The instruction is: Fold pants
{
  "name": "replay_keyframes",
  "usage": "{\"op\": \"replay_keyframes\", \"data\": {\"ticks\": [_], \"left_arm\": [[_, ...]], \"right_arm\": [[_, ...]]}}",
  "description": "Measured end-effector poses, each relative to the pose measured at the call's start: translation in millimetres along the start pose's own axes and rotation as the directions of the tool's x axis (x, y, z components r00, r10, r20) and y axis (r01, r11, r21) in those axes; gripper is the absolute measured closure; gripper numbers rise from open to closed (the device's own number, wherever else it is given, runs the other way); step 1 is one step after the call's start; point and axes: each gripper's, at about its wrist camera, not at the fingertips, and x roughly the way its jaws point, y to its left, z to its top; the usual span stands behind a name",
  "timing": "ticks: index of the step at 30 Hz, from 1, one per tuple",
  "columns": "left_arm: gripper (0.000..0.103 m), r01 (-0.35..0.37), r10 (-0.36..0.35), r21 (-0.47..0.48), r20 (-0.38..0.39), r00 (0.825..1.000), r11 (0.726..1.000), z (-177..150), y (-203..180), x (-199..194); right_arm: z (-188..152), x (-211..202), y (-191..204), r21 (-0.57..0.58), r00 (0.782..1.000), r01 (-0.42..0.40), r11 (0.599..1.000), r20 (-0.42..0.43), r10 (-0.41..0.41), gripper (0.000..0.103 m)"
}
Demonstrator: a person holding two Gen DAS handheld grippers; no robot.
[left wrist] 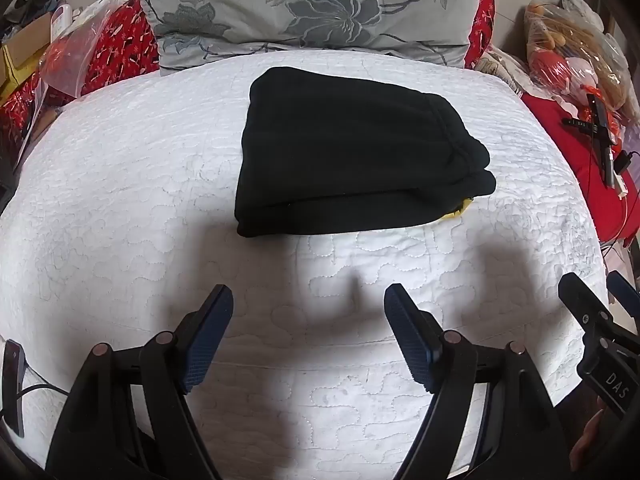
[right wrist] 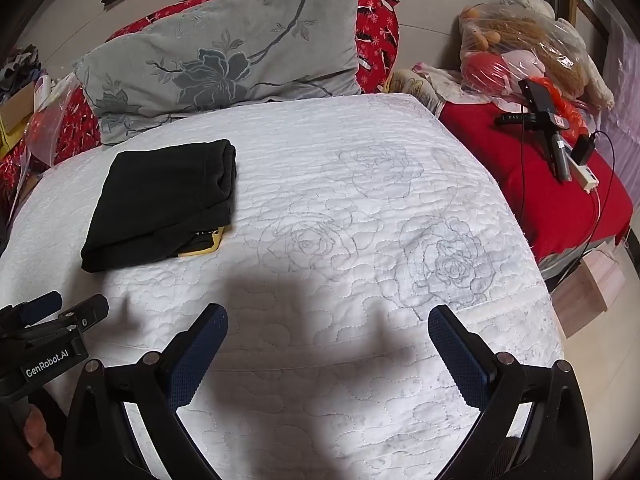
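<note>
In the left wrist view, the left gripper (left wrist: 308, 304) is hovering low over the white quilt (left wrist: 120, 208) with its two fingers spread wide and nothing between them. The black pants (left wrist: 352, 164) are lying ahead of it, well apart from the fingertips, folded into a compact stack of layers with the bunched waistband edge facing right. A bit of yellow label (left wrist: 460, 210) is peeking out from under the stack's right corner. A grey flowered pillow (left wrist: 312, 4) is leaning behind the pants, and part of the right gripper (left wrist: 592, 320) is showing at the right edge

In the right wrist view, the right gripper (right wrist: 328, 320) is hanging over bare quilt (right wrist: 360, 184), its fingers also spread and holding nothing. The pants (right wrist: 160, 204) are sitting off to its left, nearer the pillow (right wrist: 224, 52), and the yellow label (right wrist: 204, 246) is sticking out at the near corner. The left gripper (right wrist: 60, 312) is just entering at the left edge

Judging from the neat stack and both empty grippers, the folding is looking finished or nearly so. If anything is remaining, the next move is probably calling for a light press to flatten the stack, or tucking the label under, approaching from the near edge without dragging the layers apart
</note>
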Motion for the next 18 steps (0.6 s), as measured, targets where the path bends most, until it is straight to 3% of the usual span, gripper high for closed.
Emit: {"op": "replay_keyframes", "data": {"ticks": [18], "left_arm": [[0.025, -0.006, 0.005, -0.016, -0.027, 1.0, 1.0, -1, 5, 10]], "right_arm": [[-1, 2, -1, 0.002, 1.0, -0.004, 1.0, -0.005, 0.004, 0.002]]}}
